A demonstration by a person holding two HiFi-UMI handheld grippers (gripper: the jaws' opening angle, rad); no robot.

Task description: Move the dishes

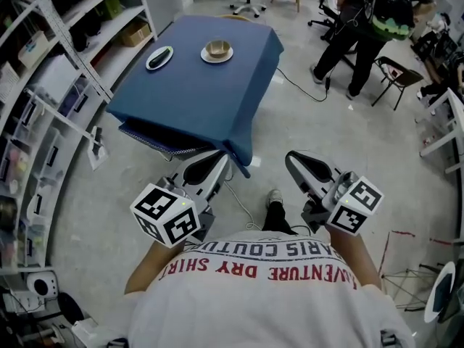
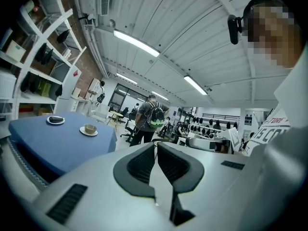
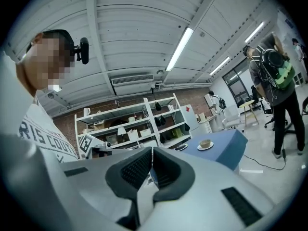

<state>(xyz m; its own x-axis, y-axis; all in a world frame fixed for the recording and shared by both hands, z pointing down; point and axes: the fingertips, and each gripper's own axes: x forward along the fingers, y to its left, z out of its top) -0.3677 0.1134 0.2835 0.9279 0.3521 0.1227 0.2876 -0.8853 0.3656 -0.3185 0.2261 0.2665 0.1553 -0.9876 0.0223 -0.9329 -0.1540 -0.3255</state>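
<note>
Two dishes are being shown on the far part of a table draped in blue cloth. One is an oval dish, white at the rim and dark within. In the head view its long axis is running from lower left to upper right, and it is lying flat on the cloth. Just beside it, to the right and not touching, a round bowl is being carried upright on a saucer, mouth upward. Being round, it is showing no long axis.

The left gripper is being held close to the person's body, just off the near corner of the table, with its jaws brought together and nothing between them. The right gripper is being held beside it over the bare floor, its jaws likewise pressed together on nothing.

Both dishes are lying well apart from both grippers, beyond the whole near stretch of cloth. The bowl is placed almost straight ahead of the left gripper's tip, and the oval dish is further to the left, towards the shelving. In the left gripper view both dishes are seen to the left of the jaws. In the right gripper view they are seen to the right.
</note>
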